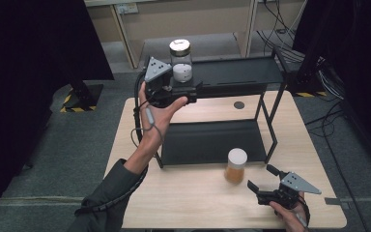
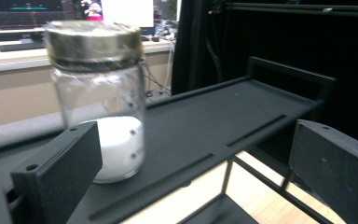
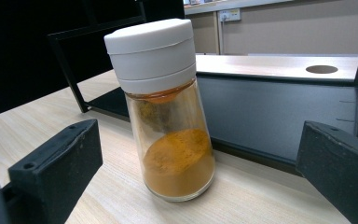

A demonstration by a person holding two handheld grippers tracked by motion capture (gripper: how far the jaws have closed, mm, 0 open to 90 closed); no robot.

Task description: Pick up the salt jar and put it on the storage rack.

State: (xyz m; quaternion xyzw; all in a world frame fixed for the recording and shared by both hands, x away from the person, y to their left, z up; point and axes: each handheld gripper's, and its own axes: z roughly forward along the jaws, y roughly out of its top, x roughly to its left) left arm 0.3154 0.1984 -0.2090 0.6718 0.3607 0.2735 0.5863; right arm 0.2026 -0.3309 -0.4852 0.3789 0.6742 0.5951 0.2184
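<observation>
Seemingly the jar [image 1: 181, 62] stands shelved beside the wide-open left gripper [image 1: 189, 92]; the shaker [image 1: 235, 166] waits before the open right gripper [image 1: 262, 178].

Gold-lidded glass jar [image 1: 181, 62] upright on shelf; white-capped spice shaker [image 1: 235, 166] upright on table.

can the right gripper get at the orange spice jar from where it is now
Probably yes. The right gripper is open and aimed at the spice jar, which stands on bare table in front of the black rack, with nothing between its jaws and the jar.
</observation>
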